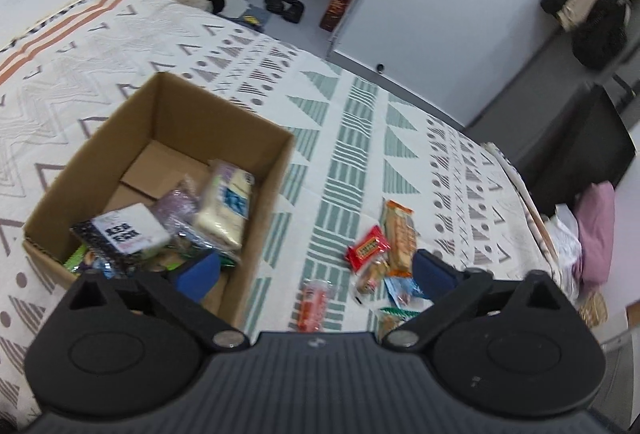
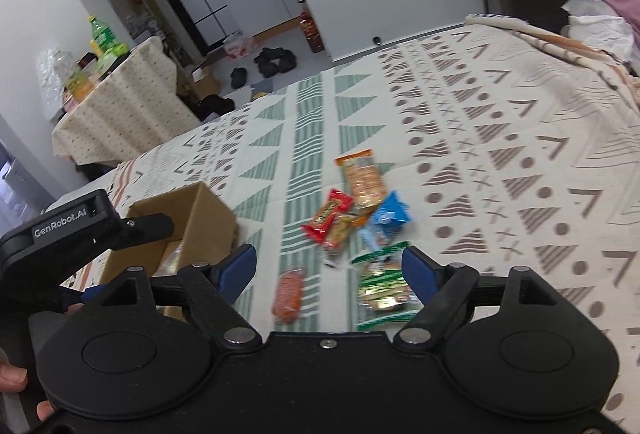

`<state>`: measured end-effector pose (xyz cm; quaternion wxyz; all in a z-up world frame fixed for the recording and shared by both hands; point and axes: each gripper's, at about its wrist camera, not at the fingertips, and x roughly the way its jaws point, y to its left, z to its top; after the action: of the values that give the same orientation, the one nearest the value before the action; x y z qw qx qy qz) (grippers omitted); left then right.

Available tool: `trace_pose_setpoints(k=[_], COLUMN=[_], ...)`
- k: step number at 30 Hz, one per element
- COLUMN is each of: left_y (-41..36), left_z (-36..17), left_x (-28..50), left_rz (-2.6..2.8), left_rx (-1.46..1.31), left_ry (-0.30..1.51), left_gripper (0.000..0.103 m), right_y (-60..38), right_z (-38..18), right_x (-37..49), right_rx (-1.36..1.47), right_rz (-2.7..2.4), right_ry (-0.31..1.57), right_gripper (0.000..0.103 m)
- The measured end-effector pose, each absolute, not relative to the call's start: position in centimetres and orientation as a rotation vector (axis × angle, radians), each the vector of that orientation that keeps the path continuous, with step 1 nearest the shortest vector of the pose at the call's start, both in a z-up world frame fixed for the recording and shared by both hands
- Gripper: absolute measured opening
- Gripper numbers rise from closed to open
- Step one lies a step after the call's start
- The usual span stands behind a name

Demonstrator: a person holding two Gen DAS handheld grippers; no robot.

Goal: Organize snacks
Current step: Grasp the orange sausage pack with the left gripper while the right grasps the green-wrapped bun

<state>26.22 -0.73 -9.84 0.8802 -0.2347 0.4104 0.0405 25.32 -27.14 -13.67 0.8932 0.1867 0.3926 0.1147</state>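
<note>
**A:** Where are the snacks now?

**B:** Some are already in the box [image 1: 160, 162] on the bed [image 1: 360, 138]. The rest lie in a loose pile on the bed, to the right of the box and well apart from it. I see a red pack [image 2: 329, 216], an orange pack [image 2: 362, 178], a blue pack [image 2: 388, 220], a green pack [image 2: 384, 284] and a small orange roll [image 2: 289, 294] nearest the box.

**A:** What are your jaws doing?

**B:** Both are released and hold nothing. My left gripper [image 1: 316, 270] hangs between the box and the pile, with one finger over the box corner. My right gripper [image 2: 330, 272] is just above the pile.

**A:** Which one would you pick?

**B:** I think the green pack, since it lies right by my right finger. I would come down straight, put one finger on each long side, and squeeze softly so it does not crush. The packs touch, so I must not drag the blue one along. Then I lift high enough to clear the box wall.
</note>
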Motion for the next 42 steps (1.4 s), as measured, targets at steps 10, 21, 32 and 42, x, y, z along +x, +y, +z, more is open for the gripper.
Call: trace_pose_setpoints(k=[10, 21, 32, 42], left_y=[-4.8, -8.9, -10.4, -10.2], left_z=[-10.4, -11.7, -14.3, -17.0], left_x=[26.5, 26.9, 28.0, 29.5], left_rz=[0.005, -0.069, 0.008, 0.007], left_rx=[-0.402, -0.332, -0.214, -0.222], left_ry=[0.876, 0.905, 0.952, 0.993], left_gripper=[0.103, 0.103, 0.102, 0.096], right_y=[-31.0, -33.4, -33.1, -31.3], right_z=[-15.1, -18.2, -21.1, -24.3], right_x=[24.5, 24.5, 25.9, 27.9], right_rx=[0.412, 0.466, 0.525, 0.56], right_rz=[0.187, 0.199, 0.269, 0.359], right_ry=[0.811, 0.849, 0.888, 1.007], right_gripper=[0.09, 0.087, 0.077, 0.039])
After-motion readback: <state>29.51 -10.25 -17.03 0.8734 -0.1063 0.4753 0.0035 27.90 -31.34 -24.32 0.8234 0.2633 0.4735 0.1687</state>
